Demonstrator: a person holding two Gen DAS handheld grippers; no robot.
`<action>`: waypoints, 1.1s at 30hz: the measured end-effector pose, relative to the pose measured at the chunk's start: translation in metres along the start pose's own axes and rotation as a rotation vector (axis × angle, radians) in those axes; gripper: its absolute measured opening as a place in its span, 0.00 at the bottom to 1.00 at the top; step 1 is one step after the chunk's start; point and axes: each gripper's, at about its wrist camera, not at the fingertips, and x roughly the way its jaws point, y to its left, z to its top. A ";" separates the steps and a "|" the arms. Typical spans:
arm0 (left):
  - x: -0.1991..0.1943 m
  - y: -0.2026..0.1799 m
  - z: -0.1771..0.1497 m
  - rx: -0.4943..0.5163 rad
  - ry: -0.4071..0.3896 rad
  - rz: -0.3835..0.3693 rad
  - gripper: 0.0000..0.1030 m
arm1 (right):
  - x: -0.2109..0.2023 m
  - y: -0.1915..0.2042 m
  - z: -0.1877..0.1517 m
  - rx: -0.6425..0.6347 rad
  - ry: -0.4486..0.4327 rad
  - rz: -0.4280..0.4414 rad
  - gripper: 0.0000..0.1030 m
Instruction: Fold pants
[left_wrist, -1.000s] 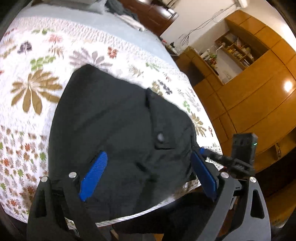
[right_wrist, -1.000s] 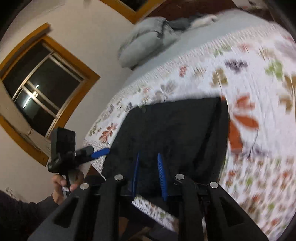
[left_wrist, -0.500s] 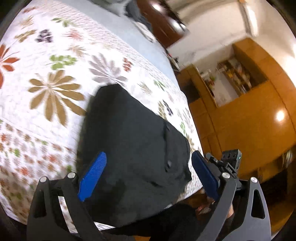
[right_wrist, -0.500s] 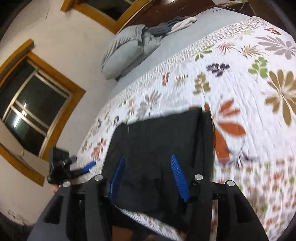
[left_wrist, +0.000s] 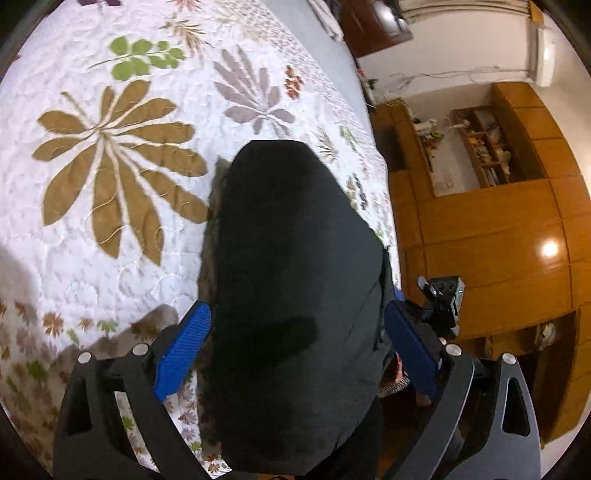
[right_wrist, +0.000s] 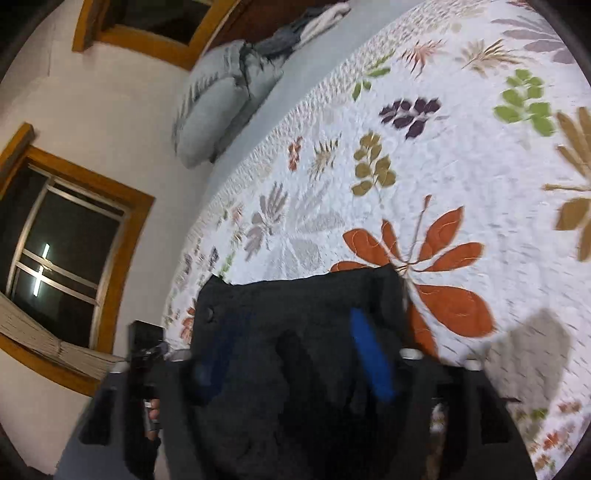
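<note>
The black pants (left_wrist: 291, 295) lie folded near the edge of the bed, on a white quilt (left_wrist: 122, 236) printed with leaves. The left gripper (left_wrist: 295, 350) has its jaws spread wide on either side of the cloth, not pressing it. The right gripper (right_wrist: 295, 365) is blurred, but its jaws have just been opening and seem to stand apart over the pants. Grey pillows (right_wrist: 218, 107) sit by a dark window (right_wrist: 55, 258); wooden cupboards (left_wrist: 498, 236) fill the far wall.
</note>
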 end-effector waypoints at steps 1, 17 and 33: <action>0.000 0.001 0.001 0.008 0.001 -0.011 0.93 | -0.011 -0.006 -0.003 0.013 -0.011 -0.009 0.93; 0.036 0.020 0.017 -0.023 0.137 -0.092 0.97 | 0.012 -0.044 -0.052 0.102 0.287 0.149 0.97; 0.073 0.016 0.008 0.011 0.271 -0.074 0.97 | 0.037 -0.031 -0.050 0.071 0.367 0.187 0.97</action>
